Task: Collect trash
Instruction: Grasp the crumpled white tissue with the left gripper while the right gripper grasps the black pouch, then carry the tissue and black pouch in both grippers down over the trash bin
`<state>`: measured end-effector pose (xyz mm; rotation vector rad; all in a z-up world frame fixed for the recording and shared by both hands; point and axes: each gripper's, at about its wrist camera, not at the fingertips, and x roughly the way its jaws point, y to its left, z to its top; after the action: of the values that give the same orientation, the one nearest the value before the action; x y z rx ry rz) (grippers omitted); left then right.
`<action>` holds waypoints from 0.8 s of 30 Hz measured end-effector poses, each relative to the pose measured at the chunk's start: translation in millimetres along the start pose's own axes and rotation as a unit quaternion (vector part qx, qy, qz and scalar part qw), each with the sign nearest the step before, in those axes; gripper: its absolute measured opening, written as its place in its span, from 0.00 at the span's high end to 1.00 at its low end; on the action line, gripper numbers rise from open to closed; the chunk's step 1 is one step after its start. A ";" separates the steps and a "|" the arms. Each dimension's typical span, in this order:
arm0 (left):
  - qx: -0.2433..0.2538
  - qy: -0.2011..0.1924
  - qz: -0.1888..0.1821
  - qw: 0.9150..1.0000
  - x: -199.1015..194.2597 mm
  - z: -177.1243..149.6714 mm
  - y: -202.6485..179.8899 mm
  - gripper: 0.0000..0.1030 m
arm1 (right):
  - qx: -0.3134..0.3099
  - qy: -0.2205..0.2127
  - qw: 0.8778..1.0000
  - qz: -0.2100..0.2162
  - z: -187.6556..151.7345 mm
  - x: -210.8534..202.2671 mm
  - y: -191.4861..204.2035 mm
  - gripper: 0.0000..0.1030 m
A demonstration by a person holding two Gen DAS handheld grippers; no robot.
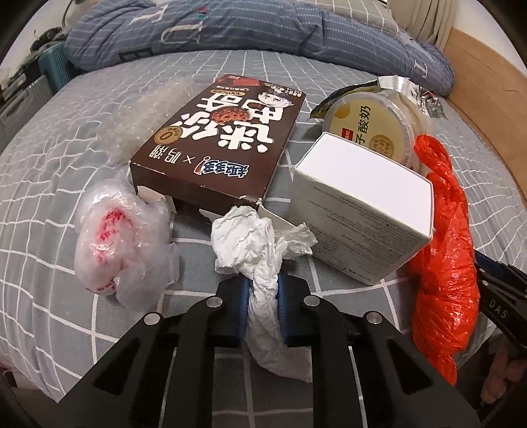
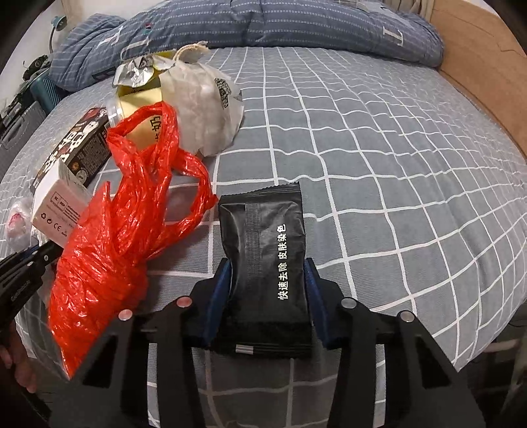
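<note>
Crumpled white tissue [image 1: 263, 250] is what we clench in our left gripper [image 1: 262, 298], its blue pads pressed against both sides of the wad, which trails down between the fingers. Our right gripper [image 2: 267, 280] grasps a black sachet [image 2: 263, 260] with white lettering, jaws closed on its two long edges. Both sit above the grey checked bedsheet [image 2: 378, 164]. Towards the bed's far edge, where a blue quilt [image 1: 230, 29] is heaped, we see a brown biscuit box [image 1: 220, 145], a white box [image 1: 359, 210] leaning on a yoghurt tub [image 1: 372, 128], and a clear printed bag [image 1: 112, 243] nearer us. A red plastic bag [image 2: 115, 250] lies between our two grippers, touching the white box.
</note>
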<state>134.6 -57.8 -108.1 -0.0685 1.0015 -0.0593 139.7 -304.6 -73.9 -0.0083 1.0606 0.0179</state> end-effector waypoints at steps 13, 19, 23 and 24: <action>0.004 -0.018 -0.025 1.000 -28.2 -6.1 2.7 0.87 | -0.001 -0.023 1.000 0.005 -0.1 -19.3 1.7 0.64; 0.018 -0.030 -0.020 0.999 -46.9 -16.2 1.9 0.86 | -0.009 -0.038 0.999 0.001 -5.0 -34.2 3.6 0.65; 0.016 -0.042 -0.021 0.999 -63.0 -20.5 5.6 0.86 | -0.007 -0.051 0.999 0.002 -7.8 -48.2 4.7 0.65; 0.015 -0.044 -0.023 0.999 -67.3 -21.4 7.0 0.86 | -0.007 -0.055 0.998 0.002 -8.2 -52.8 5.2 0.65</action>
<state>80.4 -46.0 -63.7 -0.0668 0.9117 -0.1126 106.6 -300.1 -31.8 -0.0176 0.9497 0.0289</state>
